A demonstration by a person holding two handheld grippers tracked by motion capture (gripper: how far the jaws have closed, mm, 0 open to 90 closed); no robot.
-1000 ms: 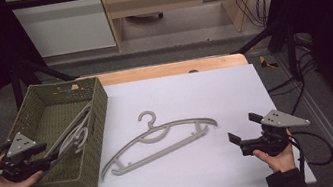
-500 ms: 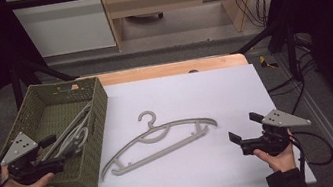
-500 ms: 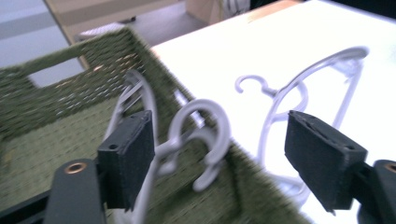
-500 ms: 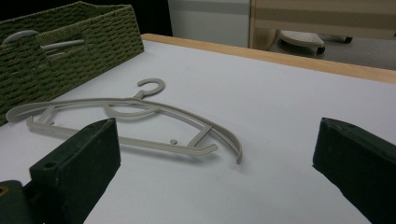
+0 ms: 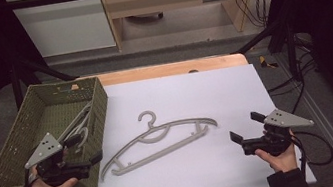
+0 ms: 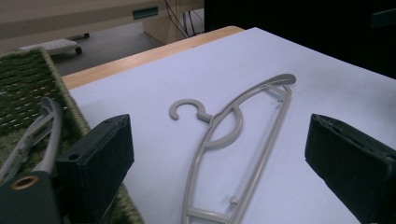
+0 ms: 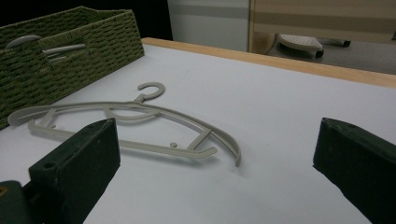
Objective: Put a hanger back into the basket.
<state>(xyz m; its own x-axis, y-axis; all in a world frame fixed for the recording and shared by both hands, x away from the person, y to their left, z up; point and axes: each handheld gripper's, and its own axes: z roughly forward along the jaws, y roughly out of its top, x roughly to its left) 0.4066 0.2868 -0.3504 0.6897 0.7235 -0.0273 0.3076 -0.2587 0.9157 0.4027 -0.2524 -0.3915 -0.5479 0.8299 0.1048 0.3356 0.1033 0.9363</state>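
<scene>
A grey plastic hanger (image 5: 161,137) lies flat on the white table top, hook pointing away from me. My left gripper (image 5: 85,149) is open and hovers over the near right corner of the green woven basket (image 5: 101,101), left of the hanger. In the left gripper view the hanger (image 6: 233,126) lies ahead between the wide-apart jaws of the left gripper (image 6: 219,163). My right gripper (image 5: 245,126) is open, held low over the table to the right of the hanger. The right gripper view looks between the jaws of the right gripper (image 7: 215,163) at the hanger (image 7: 130,114), with nothing held.
The basket (image 7: 70,51) holds more grey hangers (image 5: 78,125), one showing beside my left jaw (image 6: 46,126). A wooden strip (image 5: 165,69) runs along the table's far edge. Cables (image 5: 315,151) trail off at the right.
My left gripper has moved right, from over the basket's near left part to its near right corner, closer to the hanger. The right gripper has stayed put.
</scene>
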